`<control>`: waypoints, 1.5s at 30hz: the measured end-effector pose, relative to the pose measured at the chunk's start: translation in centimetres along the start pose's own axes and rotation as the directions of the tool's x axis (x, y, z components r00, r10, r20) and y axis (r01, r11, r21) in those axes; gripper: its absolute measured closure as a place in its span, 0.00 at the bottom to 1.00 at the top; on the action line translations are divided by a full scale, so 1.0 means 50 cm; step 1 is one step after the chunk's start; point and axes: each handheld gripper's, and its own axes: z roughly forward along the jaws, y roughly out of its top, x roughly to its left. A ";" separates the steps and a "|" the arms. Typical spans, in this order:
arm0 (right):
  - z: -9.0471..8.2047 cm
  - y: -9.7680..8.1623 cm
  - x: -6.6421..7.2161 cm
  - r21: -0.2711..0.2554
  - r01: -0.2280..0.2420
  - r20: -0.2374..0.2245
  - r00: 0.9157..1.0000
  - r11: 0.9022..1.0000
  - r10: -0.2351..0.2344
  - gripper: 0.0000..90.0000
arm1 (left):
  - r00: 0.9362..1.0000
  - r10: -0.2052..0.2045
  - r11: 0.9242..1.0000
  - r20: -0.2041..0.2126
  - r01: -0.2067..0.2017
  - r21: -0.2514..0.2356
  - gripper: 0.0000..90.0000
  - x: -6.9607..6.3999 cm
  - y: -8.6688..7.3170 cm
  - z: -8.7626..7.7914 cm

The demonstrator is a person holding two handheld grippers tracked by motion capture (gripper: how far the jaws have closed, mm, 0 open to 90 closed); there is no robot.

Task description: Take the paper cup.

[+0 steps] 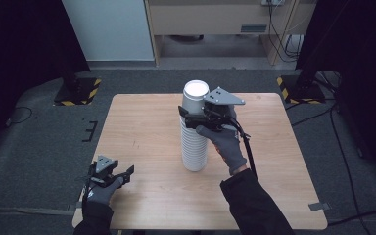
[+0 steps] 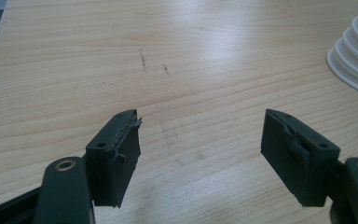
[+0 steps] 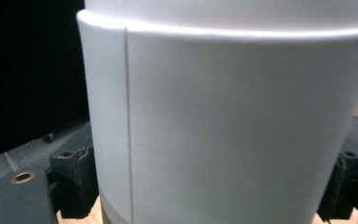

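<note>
A tall stack of white paper cups (image 1: 194, 128) stood upside down near the middle of the pale wooden bench (image 1: 142, 132). The right claw (image 1: 190, 116) pinched the stack's topmost cup from both sides. The left claw (image 1: 122, 173) rested spread at the bench's near-left edge, gripping nothing.

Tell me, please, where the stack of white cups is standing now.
In the high view, the stack of white cups stands upside down near the middle of the wooden table, with the right gripper around its upper part.
</note>
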 end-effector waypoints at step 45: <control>-0.066 0.121 -0.027 -0.175 -0.067 -0.039 0.997 0.982 0.061 0.18 | 1.000 0.005 1.000 -0.001 -0.005 0.000 0.30 0.000 0.001 0.000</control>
